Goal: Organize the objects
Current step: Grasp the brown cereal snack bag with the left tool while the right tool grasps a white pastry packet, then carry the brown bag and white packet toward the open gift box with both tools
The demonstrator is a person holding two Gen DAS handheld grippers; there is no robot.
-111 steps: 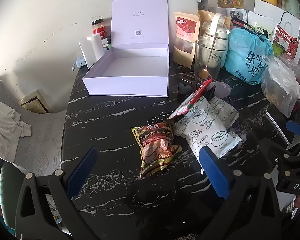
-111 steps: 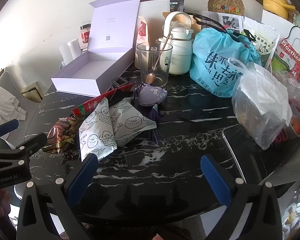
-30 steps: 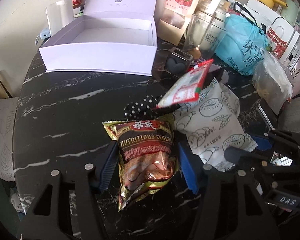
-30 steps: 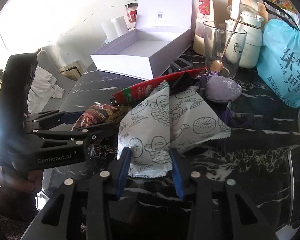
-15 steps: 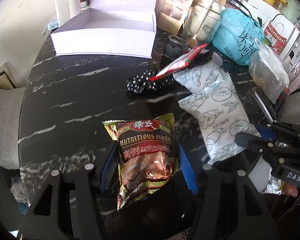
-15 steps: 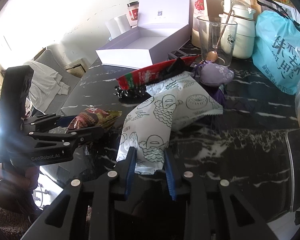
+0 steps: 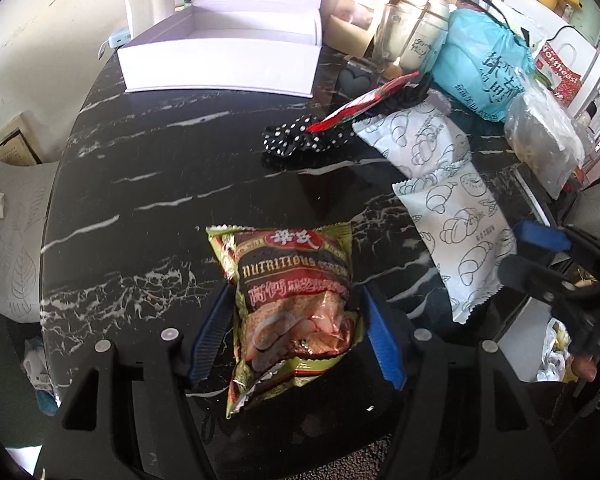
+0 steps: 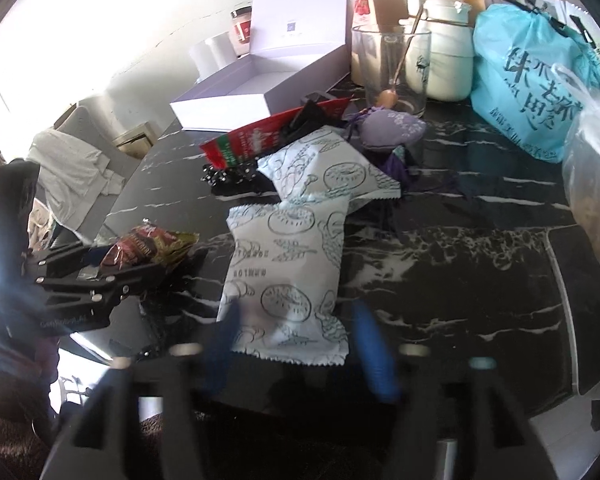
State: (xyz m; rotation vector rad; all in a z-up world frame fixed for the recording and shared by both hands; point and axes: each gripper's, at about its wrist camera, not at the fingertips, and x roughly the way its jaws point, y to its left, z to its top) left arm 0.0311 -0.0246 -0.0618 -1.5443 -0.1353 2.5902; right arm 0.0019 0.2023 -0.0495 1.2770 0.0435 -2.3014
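A red-and-green cereal packet (image 7: 292,292) lies on the black marble table (image 7: 148,184) near its front edge. It sits between the fingers of my left gripper (image 7: 294,308), whose jaws are opening; the pads stand just off its sides. A white pastry packet (image 8: 288,264) lies flat between the blurred fingers of my right gripper (image 8: 296,312), whose jaws are opening wide and do not press on it. The left wrist view shows that packet (image 7: 456,232) beside the right gripper (image 7: 540,256). A second white packet (image 8: 328,168) lies behind it.
An open lilac box (image 7: 220,60) stands at the back left. A red packet (image 8: 268,136), a dotted scrunchie (image 7: 296,140) and a purple sachet (image 8: 388,128) lie mid-table. A glass with a spoon (image 8: 392,68), a white kettle (image 8: 440,52) and a teal bag (image 8: 532,92) crowd the back right.
Both packets have come toward the table's front edge, away from the pile. The right jaws, shut on the white packet before, have spread wide. The left jaws have widened slightly.
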